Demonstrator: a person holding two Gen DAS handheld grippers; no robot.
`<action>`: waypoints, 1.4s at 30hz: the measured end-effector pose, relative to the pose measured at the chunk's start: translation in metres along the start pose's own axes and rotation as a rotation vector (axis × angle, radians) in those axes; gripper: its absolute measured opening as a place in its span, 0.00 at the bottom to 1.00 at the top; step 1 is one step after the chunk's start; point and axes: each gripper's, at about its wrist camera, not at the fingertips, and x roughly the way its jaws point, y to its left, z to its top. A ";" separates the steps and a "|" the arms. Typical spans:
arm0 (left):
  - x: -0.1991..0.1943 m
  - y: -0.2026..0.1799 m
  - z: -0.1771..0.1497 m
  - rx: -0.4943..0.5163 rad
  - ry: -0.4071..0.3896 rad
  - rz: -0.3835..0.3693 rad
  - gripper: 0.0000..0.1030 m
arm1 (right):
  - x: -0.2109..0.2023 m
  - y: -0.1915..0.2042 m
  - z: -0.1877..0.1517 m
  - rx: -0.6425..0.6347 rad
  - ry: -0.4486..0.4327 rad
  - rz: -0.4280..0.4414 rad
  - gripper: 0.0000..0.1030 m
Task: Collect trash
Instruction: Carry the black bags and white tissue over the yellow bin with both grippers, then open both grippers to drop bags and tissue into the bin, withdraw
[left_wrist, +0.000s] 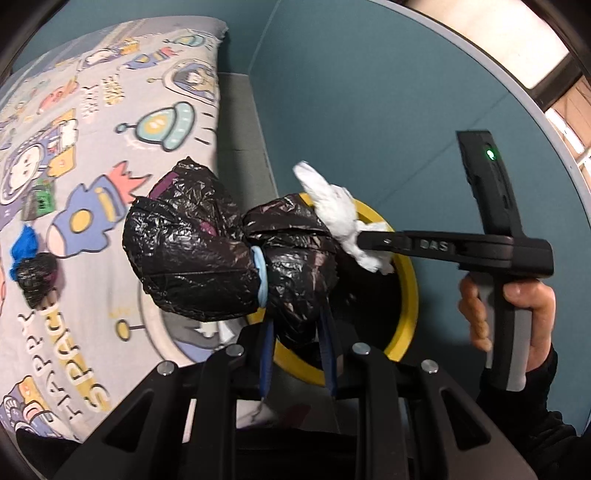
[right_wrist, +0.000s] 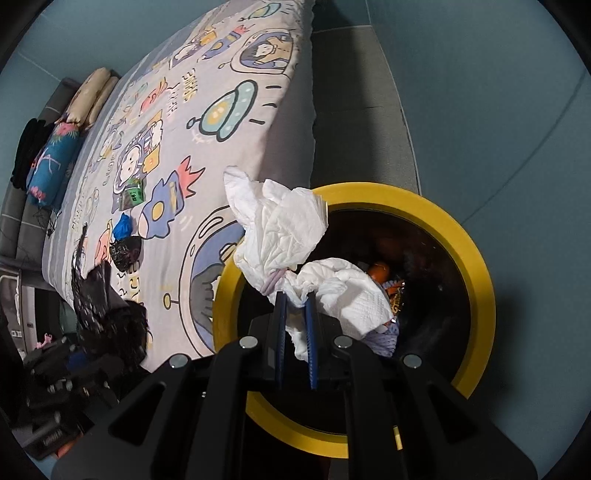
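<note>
A crumpled black plastic bag, cinched with a pale blue band, hangs between the blue pads of my left gripper, which is shut on it over the yellow-rimmed bin. My right gripper is shut on a white tissue bundle tied with a lilac band, above the same bin. In the left wrist view the right gripper reaches in from the right with the tissue. On the bed lie a green packet, a blue wad and a small black bag.
The bed with a space-print sheet borders the bin on the left. Pillows and a blue patterned cushion lie at its far end. Orange and lilac scraps sit inside the bin. A person's hand grips the right tool.
</note>
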 end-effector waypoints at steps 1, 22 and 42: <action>0.005 -0.005 -0.001 0.008 0.009 -0.003 0.19 | 0.003 -0.002 0.000 0.008 0.007 0.003 0.09; 0.062 -0.024 -0.009 0.030 0.141 -0.051 0.20 | 0.033 -0.036 0.000 0.081 0.076 0.002 0.10; 0.051 -0.018 -0.012 0.021 0.120 -0.078 0.48 | 0.029 -0.046 0.003 0.119 0.058 -0.022 0.27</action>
